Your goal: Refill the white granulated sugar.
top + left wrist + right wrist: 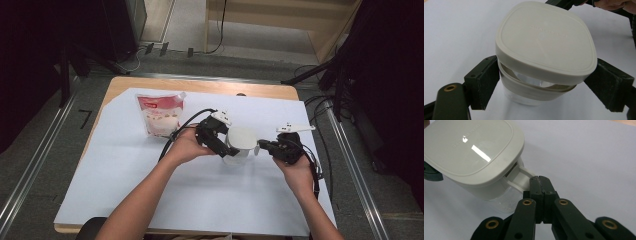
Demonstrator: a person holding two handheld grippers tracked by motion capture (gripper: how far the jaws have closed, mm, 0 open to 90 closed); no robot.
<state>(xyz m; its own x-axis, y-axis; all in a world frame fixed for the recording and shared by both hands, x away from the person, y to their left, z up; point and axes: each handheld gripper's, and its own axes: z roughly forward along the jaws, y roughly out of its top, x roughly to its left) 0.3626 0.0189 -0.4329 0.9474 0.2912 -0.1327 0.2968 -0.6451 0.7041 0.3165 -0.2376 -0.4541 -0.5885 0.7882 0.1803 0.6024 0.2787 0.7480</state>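
Two forearms reach in from the near edge of a white-covered table, each hand holding a black gripper. Between them, near the table's middle, stands a small clear container with a cream, rounded-square lid. Left gripper has its jaws set around the container's body just under the lid, pads at both sides, apparently clamped to steady it. Right gripper has its jaws pressed together on the lid's side latch tab. Along one side the lid sits lifted, a gap showing above the rim, so opening appears begun; the lid is not yet off. A red-and-white pouch lies well apart, farther back on the left.
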